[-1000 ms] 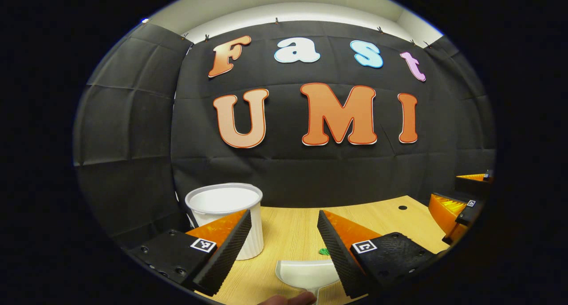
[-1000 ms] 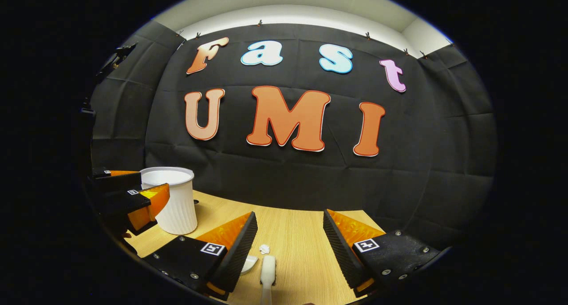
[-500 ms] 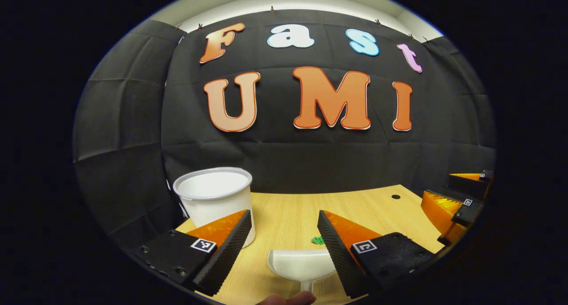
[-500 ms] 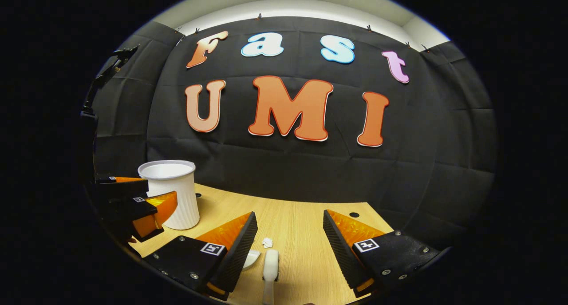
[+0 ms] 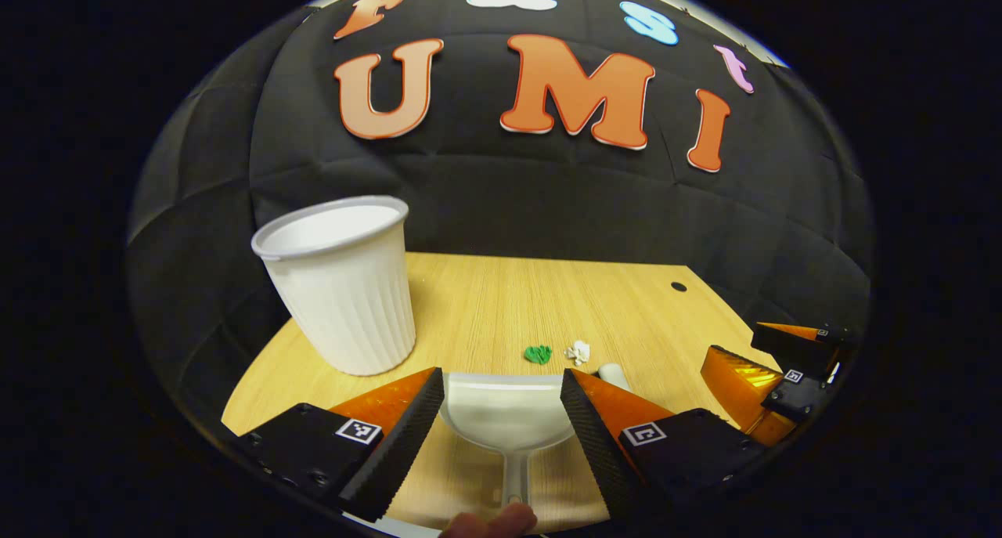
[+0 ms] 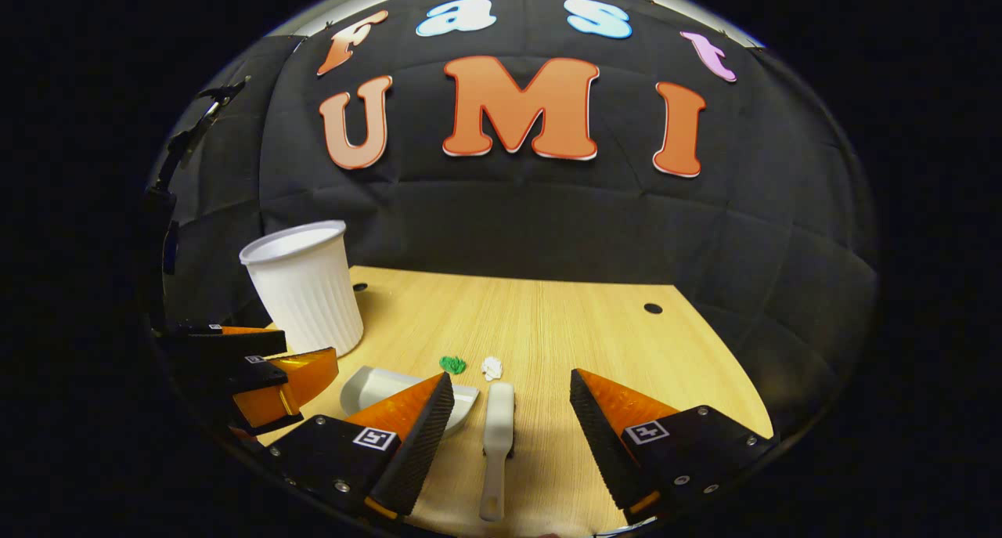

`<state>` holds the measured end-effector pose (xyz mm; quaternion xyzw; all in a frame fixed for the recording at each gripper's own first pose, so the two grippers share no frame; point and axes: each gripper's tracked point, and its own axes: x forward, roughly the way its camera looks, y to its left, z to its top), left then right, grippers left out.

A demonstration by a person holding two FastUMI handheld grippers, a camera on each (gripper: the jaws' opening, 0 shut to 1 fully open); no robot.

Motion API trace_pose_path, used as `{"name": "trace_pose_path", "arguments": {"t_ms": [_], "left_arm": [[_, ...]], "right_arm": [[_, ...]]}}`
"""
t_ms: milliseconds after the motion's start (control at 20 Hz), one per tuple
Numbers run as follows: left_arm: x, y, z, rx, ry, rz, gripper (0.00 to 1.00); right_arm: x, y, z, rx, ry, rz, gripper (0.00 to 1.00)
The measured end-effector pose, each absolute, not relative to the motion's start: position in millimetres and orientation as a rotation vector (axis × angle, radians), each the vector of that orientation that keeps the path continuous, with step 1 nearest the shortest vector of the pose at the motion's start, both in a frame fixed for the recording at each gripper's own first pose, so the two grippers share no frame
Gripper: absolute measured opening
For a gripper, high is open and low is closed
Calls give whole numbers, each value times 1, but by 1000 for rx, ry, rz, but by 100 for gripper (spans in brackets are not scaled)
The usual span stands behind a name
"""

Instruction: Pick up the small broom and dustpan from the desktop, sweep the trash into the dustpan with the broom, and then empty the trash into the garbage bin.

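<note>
A white dustpan (image 5: 507, 414) lies flat on the wooden desk (image 5: 501, 303), handle toward me, under my open left gripper (image 5: 501, 401); it also lies left of the broom (image 6: 376, 388). The small white broom (image 6: 497, 436) lies on the desk between the fingers of my open right gripper (image 6: 510, 409), bristle end away from me; its tip pokes out beside the dustpan (image 5: 613, 374). Beyond them sit a green scrap (image 5: 537, 354) (image 6: 452, 364) and a white crumpled scrap (image 5: 578, 352) (image 6: 491, 367). The white ribbed garbage bin (image 5: 340, 283) (image 6: 303, 287) stands upright at the back left.
The other gripper (image 5: 771, 366) shows at the right edge of the left gripper view, and the left one (image 6: 258, 377) at the left of the right gripper view. A fingertip (image 5: 489, 521) shows at the bottom. A small hole (image 5: 679, 287) marks the desk's far right.
Both cameras tilted down and the grippers came lower toward the desk. The dustpan, the broom and the two scraps now show much more fully; both grippers stayed open.
</note>
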<state>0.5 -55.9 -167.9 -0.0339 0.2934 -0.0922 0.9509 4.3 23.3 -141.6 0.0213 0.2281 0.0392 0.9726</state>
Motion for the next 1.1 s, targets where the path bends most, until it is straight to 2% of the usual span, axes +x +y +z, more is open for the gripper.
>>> {"name": "trace_pose_path", "arguments": {"t_ms": [900, 1100], "left_arm": [[-68, -75, -310, -159, 1243, -228, 98], [-67, -83, -335, -110, 1319, -213, 97]], "right_arm": [[-23, 49, -298, 78, 996, 119, 91], [-24, 54, -317, 72, 1071, 148, 91]]}}
